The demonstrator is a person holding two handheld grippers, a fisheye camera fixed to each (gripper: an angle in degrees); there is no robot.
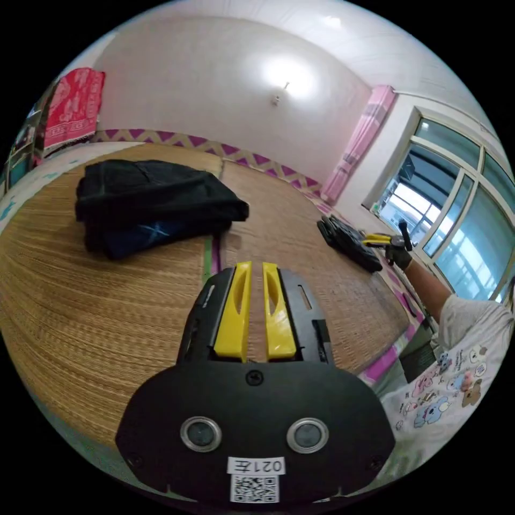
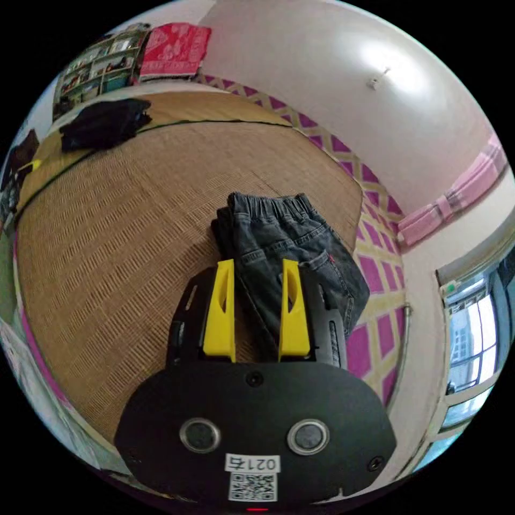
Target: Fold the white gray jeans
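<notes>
A: Item one, as we log it: woven straw mat (image 2: 134, 225), ribbed tan weave, with a purple-and-cream diamond border.

B: We also list the folded dark grey denim jeans (image 2: 289, 241), elastic gathered waistband and stitched pocket, lying at the mat's edge by the border. In the left gripper view they show as a flat dark bundle (image 1: 348, 241).

A: Right gripper (image 2: 256, 268): yellow plastic fingers (image 2: 220, 311) parted moderately, over the jeans, nothing held. We cannot tell whether they touch the cloth.

B: Left gripper (image 1: 256, 271): yellow fingers (image 1: 236, 311) nearly together with a slim gap, nothing between them, above bare mat.

A: Item further: pile of black folded garments (image 1: 150, 204), soft and creased, well apart from the jeans.

B: In the left gripper view we record a person's arm (image 1: 429, 284) stretched out, gloved hand (image 1: 398, 256) at the other gripper by the jeans.
</notes>
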